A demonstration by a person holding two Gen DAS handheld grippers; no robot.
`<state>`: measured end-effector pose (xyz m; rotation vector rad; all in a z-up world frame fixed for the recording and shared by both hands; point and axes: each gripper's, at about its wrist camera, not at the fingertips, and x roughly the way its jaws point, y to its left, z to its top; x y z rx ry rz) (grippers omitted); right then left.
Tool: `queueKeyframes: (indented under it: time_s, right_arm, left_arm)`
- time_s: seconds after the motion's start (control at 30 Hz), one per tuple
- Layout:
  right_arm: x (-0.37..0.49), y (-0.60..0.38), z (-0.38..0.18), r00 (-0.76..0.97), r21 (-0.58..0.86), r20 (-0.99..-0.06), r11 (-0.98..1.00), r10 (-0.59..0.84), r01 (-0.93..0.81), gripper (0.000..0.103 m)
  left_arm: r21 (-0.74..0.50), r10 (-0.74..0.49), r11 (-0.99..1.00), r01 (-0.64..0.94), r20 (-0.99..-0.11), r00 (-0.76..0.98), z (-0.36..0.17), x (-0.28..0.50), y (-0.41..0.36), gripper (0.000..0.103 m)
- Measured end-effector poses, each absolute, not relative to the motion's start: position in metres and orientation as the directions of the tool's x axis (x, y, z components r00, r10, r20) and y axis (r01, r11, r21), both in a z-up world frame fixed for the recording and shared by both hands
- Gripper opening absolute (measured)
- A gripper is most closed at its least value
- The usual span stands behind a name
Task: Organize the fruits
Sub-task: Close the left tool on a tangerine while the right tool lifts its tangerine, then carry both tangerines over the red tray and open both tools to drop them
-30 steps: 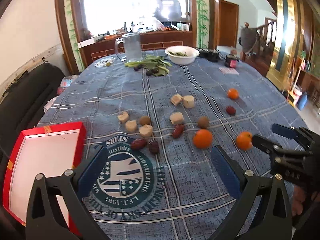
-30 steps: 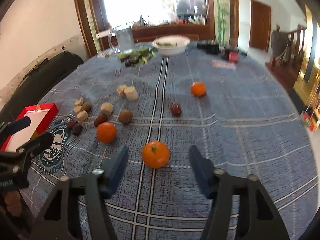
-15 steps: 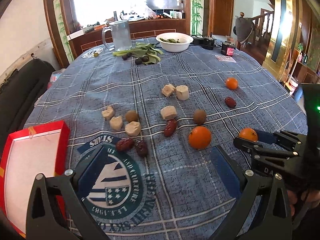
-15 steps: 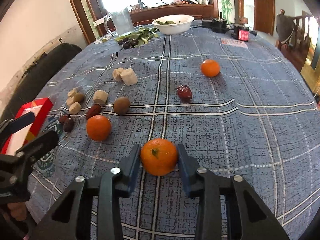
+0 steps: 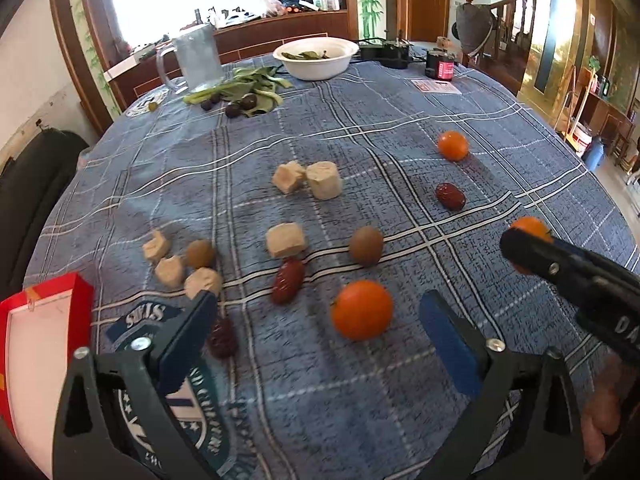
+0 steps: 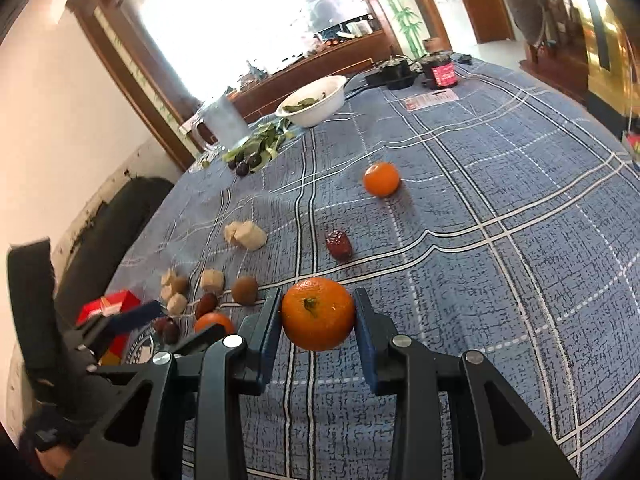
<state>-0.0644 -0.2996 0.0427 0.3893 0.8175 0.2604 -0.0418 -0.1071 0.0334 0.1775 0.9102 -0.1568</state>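
My right gripper (image 6: 317, 336) is shut on an orange mandarin (image 6: 318, 313) and holds it above the blue plaid cloth; it also shows in the left wrist view (image 5: 530, 230) at the right. My left gripper (image 5: 316, 336) is open, and a second mandarin (image 5: 362, 309) lies on the cloth just beyond its fingertips. A third mandarin (image 5: 453, 145) lies farther back right. Red dates (image 5: 288, 280), brown kiwis (image 5: 366, 245) and pale cut chunks (image 5: 286, 240) are scattered mid-table. A red box with a white inside (image 5: 36, 344) sits at the left edge.
A white bowl (image 5: 316, 60), a glass mug (image 5: 198, 58), green leaves with dark fruits (image 5: 248, 94) and a red can (image 5: 440, 66) stand at the table's far side. A dark chair (image 5: 28, 200) is at the left. The table edge curves at the right.
My right gripper has closed on the mandarin and lifted it off the cloth, tilting. My left gripper has moved forward toward the second mandarin and stays open.
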Motion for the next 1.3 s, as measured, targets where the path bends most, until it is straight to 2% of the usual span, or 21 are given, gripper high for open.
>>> queueKeyframes:
  time_s: [0.13,0.23,0.3,0.43,0.5,0.53,0.8,1.03,1.17,1.3]
  right_arm:
    - [-0.065,-0.3,0.04,0.644,0.454,-0.659,0.888,0.389,-0.072,0.034]
    - [-0.066,-0.301,0.041,0.651,0.453,-0.652,0.888,0.388,-0.075,0.035]
    - [-0.066,-0.303,0.041,0.656,0.455,-0.649,0.887,0.386,-0.073,0.034]
    - [-0.066,-0.302,0.041,0.66,0.452,-0.651,0.89,0.376,-0.062,0.034]
    - [-0.066,-0.302,0.041,0.661,0.449,-0.651,0.891,0.373,-0.061,0.034]
    - [-0.066,-0.303,0.041,0.662,0.449,-0.65,0.892,0.372,-0.06,0.034]
    - [-0.063,-0.303,0.039,0.668,0.426,-0.66,0.904,0.343,-0.043,0.034]
    - [-0.061,-0.306,0.035,0.667,0.412,-0.676,0.911,0.313,-0.011,0.034]
    - [-0.062,-0.308,0.035,0.672,0.422,-0.67,0.907,0.314,-0.002,0.034]
    - [-0.066,-0.29,0.04,0.675,0.414,-0.662,0.91,0.326,-0.033,0.034]
  left_arm:
    - [0.093,-0.055,0.972,0.215,-0.803,0.593,0.027,-0.038,-0.114,0.089]
    - [0.101,-0.05,0.97,0.22,-0.807,0.588,0.022,-0.036,-0.117,0.08]
    - [0.089,-0.066,0.968,0.236,-0.814,0.577,0.018,-0.035,-0.118,0.065]
    - [0.095,-0.065,0.965,0.243,-0.814,0.578,0.014,-0.035,-0.119,0.053]
    - [0.1,-0.068,0.963,0.252,-0.811,0.581,0.015,-0.036,-0.121,0.04]
    - [0.102,-0.068,0.962,0.254,-0.809,0.584,0.015,-0.037,-0.121,0.037]
    - [0.117,-0.065,0.96,0.255,-0.791,0.608,0.021,-0.043,-0.118,0.037]
    - [0.037,-0.123,0.971,0.235,-0.768,0.628,0.042,-0.064,-0.093,0.037]
    - [-0.024,-0.14,0.983,0.182,-0.737,0.662,0.063,-0.092,-0.047,0.037]
    - [-0.033,-0.058,0.998,0.048,-0.698,0.714,0.082,-0.123,0.02,0.037]
